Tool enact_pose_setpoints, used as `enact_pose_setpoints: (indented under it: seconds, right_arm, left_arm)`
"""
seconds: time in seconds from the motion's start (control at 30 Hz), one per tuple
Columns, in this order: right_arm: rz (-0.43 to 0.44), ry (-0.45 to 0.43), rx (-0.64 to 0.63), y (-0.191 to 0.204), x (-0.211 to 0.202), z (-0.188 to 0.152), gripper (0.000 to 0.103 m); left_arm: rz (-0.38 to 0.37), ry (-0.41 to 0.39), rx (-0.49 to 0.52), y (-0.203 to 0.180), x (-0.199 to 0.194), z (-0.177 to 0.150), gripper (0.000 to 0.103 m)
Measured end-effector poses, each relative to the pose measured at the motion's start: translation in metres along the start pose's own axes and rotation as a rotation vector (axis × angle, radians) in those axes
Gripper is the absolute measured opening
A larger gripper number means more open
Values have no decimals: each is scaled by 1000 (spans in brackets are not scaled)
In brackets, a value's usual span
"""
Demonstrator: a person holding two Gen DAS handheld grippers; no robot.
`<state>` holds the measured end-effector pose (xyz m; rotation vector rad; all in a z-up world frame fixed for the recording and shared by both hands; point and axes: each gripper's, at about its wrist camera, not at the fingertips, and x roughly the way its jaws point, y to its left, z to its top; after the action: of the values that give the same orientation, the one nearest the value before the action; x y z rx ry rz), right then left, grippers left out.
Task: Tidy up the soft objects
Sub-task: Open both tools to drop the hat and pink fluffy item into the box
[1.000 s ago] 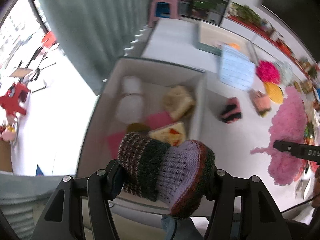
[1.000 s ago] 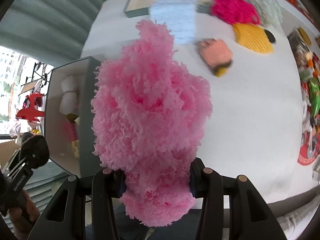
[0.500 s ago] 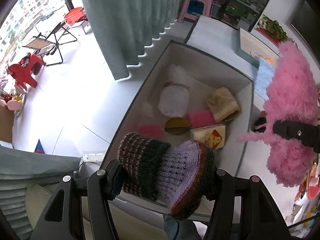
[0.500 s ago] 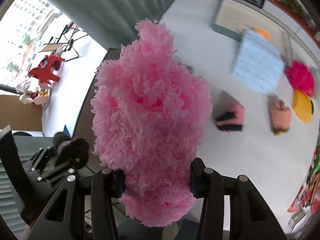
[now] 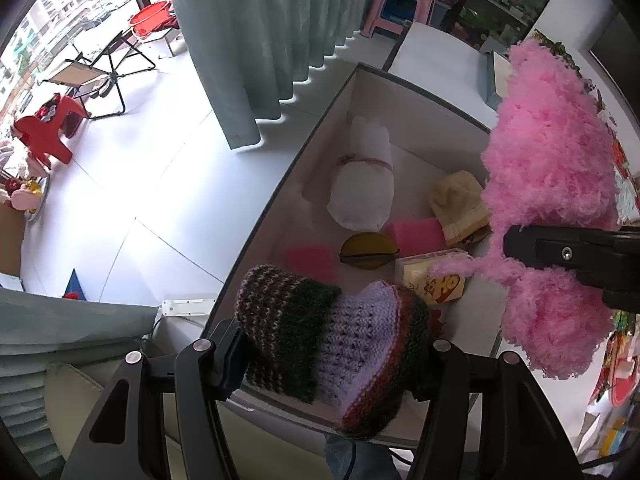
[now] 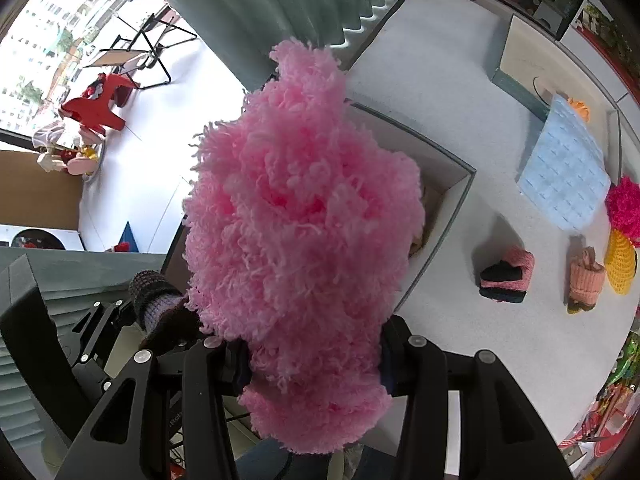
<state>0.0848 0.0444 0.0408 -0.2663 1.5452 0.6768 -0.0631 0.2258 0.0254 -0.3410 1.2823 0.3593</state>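
Observation:
My left gripper [image 5: 334, 354] is shut on a striped knitted hat [image 5: 332, 344] in dark green, maroon and lilac, held above the near end of a white open box [image 5: 316, 136]. My right gripper [image 6: 312, 364] is shut on a fluffy pink yarn piece [image 6: 304, 224] that fills the right wrist view and hides most of the box [image 6: 452, 216]. In the left wrist view the pink piece [image 5: 548, 184] hangs over the box's right side, clamped by the right gripper's finger [image 5: 560, 254]. In the right wrist view the left gripper and hat [image 6: 156, 300] show at lower left.
The box holds a white bundle [image 5: 362, 184], a beige knit [image 5: 460, 204], pink sponges [image 5: 416, 232], a yellow round thing [image 5: 368, 250] and a printed packet [image 5: 434, 280]. On the white table lie a pink-black knit [image 6: 506, 274], a peach knit [image 6: 584, 280], a yellow hat [image 6: 620, 268] and a blue cloth [image 6: 564, 168].
The right gripper carried the pink yarn piece from over the table to above the box, rolling as it went. The left gripper with the hat shifted and sank slightly over the box's near end.

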Motion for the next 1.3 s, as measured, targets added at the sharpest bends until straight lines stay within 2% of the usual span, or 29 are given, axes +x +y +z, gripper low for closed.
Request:
enact_pose_setpoints:
  seconds: [0.6, 1.2, 1.3]
  right_arm:
    - [-31, 71, 29, -2, 23, 17, 52]
    - [-89, 133, -23, 15, 48, 34, 54]
    - [-104, 141, -32, 17, 52, 34, 55]
  left_arm:
    - [-9, 39, 36, -6, 20, 6, 62]
    - [-29, 66, 7, 4, 33, 9, 62]
    - [-24, 70, 4, 3, 34, 10, 73]
